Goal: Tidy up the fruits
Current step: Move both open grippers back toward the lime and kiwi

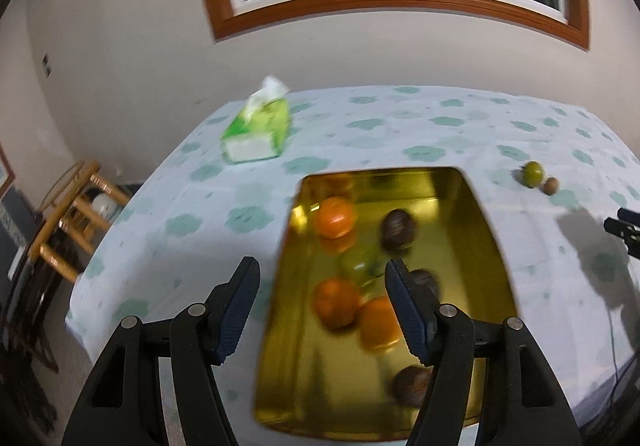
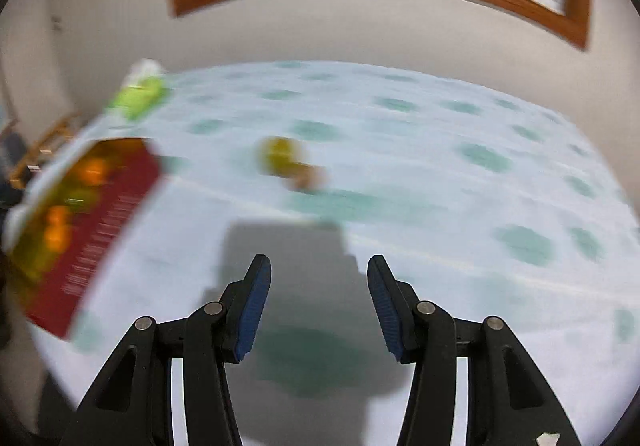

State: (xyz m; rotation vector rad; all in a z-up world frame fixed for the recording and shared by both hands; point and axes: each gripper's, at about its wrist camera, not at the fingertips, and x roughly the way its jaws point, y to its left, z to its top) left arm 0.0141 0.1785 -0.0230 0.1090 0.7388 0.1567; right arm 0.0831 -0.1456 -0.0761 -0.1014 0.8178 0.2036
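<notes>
From my left wrist view, my left gripper point(image 1: 320, 306) angles down over the shiny gold tin point(image 1: 492, 266), jaws apart and empty. Inside lie smooth oranges point(image 1: 334, 216) and dark, round fruits point(image 1: 398, 230). A green fruit point(image 1: 533, 174) and a small brown one point(image 1: 551, 186) sit well apart on the flower-patterned tablecloth point(image 1: 180, 206).

From my right wrist view, blurred, my right gripper point(image 2: 319, 306) tilts down over bare cloth, its ribbed blue pads point(image 2: 252, 310) parted, nothing between. The tin's red side point(image 2: 104, 230) shows far left.
</notes>
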